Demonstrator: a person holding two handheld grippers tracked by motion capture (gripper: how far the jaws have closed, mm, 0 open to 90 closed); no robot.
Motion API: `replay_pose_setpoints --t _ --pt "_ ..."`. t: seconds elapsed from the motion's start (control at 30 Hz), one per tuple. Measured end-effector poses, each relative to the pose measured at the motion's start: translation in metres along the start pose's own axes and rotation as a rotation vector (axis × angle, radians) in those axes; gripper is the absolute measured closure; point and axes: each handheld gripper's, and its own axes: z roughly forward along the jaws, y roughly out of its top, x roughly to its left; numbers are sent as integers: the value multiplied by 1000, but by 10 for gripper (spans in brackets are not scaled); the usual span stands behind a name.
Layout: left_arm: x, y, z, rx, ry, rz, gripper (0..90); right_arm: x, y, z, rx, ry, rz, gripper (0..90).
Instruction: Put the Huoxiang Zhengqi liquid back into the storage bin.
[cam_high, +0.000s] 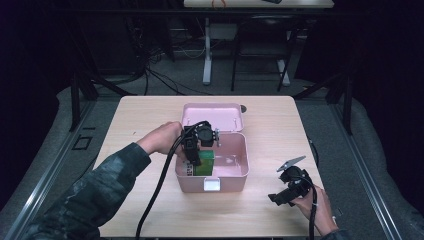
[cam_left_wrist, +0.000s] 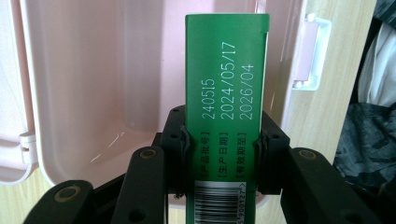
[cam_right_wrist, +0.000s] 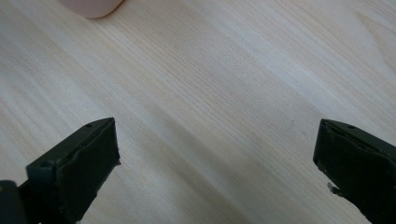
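Observation:
A green carton (cam_left_wrist: 227, 88) with printed dates and a barcode is clamped between the jaws of my left gripper (cam_left_wrist: 223, 144). In the high view this left gripper (cam_high: 197, 155) points down into the left part of an open pink box (cam_high: 235, 172), with the green carton (cam_high: 204, 163) partly inside. The box's lid (cam_high: 212, 117) lies folded back behind it. My right gripper (cam_high: 276, 198) rests low over the table to the right of the box. Its jaws stand wide apart with only bare wood between the fingertips (cam_right_wrist: 98, 149).
The pink box has a white latch (cam_high: 212, 184) on its front wall and sits mid-table on a light wooden table (cam_high: 150, 115). A black cable (cam_high: 160, 190) trails from the left gripper toward the front edge. Chair and desk legs stand beyond the far edge.

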Motion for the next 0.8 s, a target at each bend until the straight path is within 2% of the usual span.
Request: replay_pose_setpoints --t 0.07,0.13,0.2,0.4,0.47,0.8 --pt "-1 -1 2 -7 -1 3 636 0 0 0 1 3 2 0" --pt "-1 -2 2 9 -11 6 635 0 0 0 9 4 0 0" --pt "-1 -4 4 -11 -14 -4 635 0 0 0 12 6 0 0" --pt "-1 -8 11 -17 -22 -3 635 0 0 1 21 1 -5 0" --pt "-1 -8 14 2 -27 5 635 0 0 1 24 -2 -5 0" --pt "-1 -13 22 -19 -38 27 634 0 0 2 30 -3 -7 0"
